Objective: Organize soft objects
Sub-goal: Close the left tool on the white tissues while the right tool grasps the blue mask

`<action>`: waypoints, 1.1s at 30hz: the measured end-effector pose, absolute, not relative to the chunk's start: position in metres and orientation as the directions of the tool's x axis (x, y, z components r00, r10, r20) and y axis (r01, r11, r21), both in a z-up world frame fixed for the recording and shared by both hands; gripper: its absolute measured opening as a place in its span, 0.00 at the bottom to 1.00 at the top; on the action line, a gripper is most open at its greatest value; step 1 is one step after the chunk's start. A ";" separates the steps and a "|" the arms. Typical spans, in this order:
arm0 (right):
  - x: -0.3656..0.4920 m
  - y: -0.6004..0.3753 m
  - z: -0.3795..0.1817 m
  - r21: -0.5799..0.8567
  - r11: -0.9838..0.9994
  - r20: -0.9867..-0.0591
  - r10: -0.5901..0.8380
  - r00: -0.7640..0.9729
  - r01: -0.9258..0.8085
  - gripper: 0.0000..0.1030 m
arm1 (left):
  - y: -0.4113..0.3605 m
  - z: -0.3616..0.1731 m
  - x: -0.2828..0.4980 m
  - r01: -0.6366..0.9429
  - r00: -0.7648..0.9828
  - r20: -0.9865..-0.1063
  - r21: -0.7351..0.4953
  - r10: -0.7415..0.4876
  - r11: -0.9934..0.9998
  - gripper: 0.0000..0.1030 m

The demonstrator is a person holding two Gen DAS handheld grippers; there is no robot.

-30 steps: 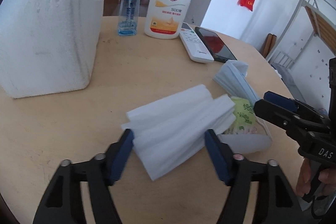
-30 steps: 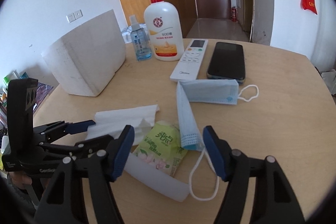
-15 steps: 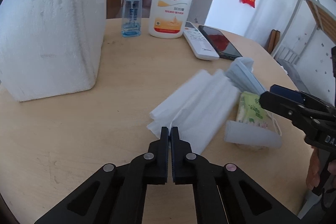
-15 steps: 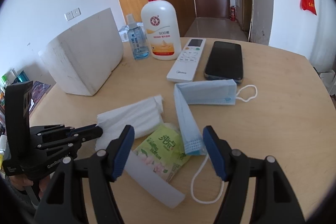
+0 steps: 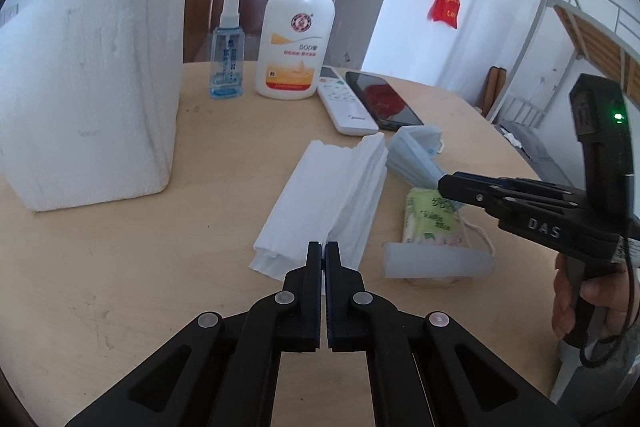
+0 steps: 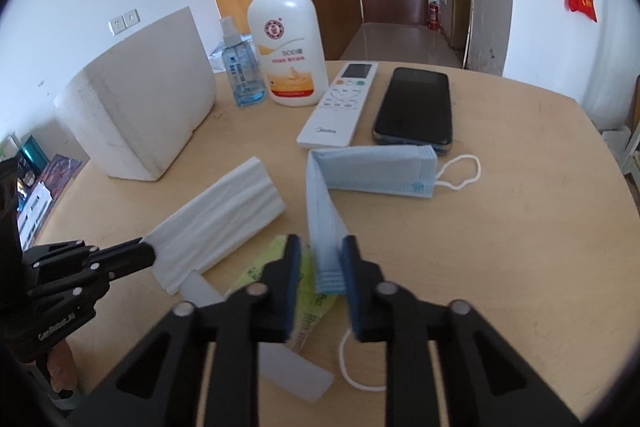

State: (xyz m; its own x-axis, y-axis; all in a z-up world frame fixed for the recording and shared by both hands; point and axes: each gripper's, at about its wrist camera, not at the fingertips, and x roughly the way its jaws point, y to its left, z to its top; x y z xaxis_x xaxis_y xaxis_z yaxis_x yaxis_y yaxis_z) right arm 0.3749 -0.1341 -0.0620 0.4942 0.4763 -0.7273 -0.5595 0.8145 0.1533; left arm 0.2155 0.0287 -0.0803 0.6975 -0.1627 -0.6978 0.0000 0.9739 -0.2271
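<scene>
From the left wrist view, the folded white tissue lies on the wooden table with its long axis running from the near edge away toward the far right, where the remote and phone sit. The left gripper has its jaws pressed together on the tissue's near end. To the right, the right gripper reaches in over the green tissue packet and meets the blue face mask. From the right wrist view, the mask is bent in an L: one limb runs left to right just before the phone, the other points toward the camera. The right gripper has just been closing, and that near limb is between its jaws; whether both pads press on it cannot be told. The left gripper pinches the tissue at the left.
</scene>
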 end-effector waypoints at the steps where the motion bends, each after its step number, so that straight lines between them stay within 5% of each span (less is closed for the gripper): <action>1: 0.376 -0.135 -0.062 0.157 0.814 -0.727 0.478 0.492 -0.559 0.20 | 0.028 -0.079 0.214 0.004 0.701 -0.694 -0.226 -0.164 0.974 0.01; 14: 0.383 -0.128 -0.064 0.114 0.820 -0.742 0.446 0.501 -0.561 0.22 | 0.023 -0.079 0.216 0.023 0.679 -0.715 -0.207 -0.167 0.978 0.01; 18: 0.387 -0.128 -0.066 0.108 0.825 -0.747 0.435 0.502 -0.554 0.39 | 0.021 -0.079 0.216 0.037 0.675 -0.718 -0.197 -0.170 0.980 0.02; 23: 0.390 -0.127 -0.070 0.114 0.823 -0.752 0.438 0.492 -0.557 0.40 | 0.015 -0.085 0.221 0.052 0.648 -0.743 -0.175 -0.167 0.983 0.03; 26: 0.390 -0.126 -0.072 0.116 0.823 -0.754 0.437 0.489 -0.557 0.40 | 0.011 -0.088 0.223 0.058 0.634 -0.758 -0.155 -0.156 0.986 0.14; 28: 0.391 -0.127 -0.072 0.131 0.822 -0.752 0.447 0.484 -0.554 0.31 | 0.008 -0.089 0.224 0.064 0.627 -0.764 -0.143 -0.151 0.988 0.28; 30: 0.392 -0.128 -0.073 0.134 0.824 -0.754 0.445 0.483 -0.551 0.25 | 0.006 -0.090 0.224 0.066 0.623 -0.769 -0.130 -0.143 0.989 0.54; 33: 0.393 -0.129 -0.074 0.153 0.820 -0.751 0.459 0.474 -0.551 0.19 | 0.006 -0.087 0.223 0.048 0.646 -0.756 -0.095 -0.104 0.994 0.67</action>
State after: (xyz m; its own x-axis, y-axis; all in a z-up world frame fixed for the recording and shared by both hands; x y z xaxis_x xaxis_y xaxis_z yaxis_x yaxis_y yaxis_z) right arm 0.3926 -0.1291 -0.0740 0.4740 0.4594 -0.7512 -0.5514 0.8200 0.1535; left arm 0.2227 0.0061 -0.0868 0.6464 -0.1036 -0.7559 0.0485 0.9943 -0.0948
